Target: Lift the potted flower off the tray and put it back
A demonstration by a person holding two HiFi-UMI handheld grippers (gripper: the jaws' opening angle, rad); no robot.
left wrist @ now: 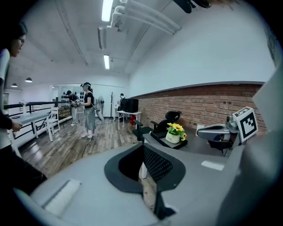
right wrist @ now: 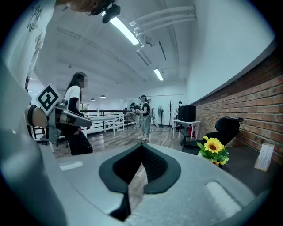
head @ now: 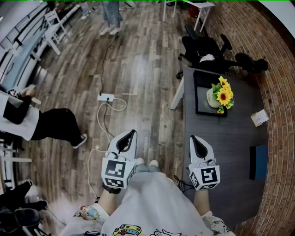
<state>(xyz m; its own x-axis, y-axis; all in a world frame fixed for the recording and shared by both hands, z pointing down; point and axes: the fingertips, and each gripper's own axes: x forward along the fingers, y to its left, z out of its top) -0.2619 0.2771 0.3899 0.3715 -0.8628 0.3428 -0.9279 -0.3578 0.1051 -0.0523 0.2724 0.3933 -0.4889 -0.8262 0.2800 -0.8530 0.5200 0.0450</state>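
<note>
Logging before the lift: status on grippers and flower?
Left gripper, right gripper: shut, empty. Yellow sunflowers in white pot upright on black tray, untouched. Bare dark grey table between.

I'm reading no legible text anywhere: the card on the table and the dark mark on the potted flower are coming through too small.

Cool, even indoor light comes from ceiling strip lamps, which blow out white in both gripper views. The wooden floor carries a pale sheen in the head view. Strong wide-angle bending curves the brick wall, the gripper views darken at their corners, and the closest surfaces look soft
</note>
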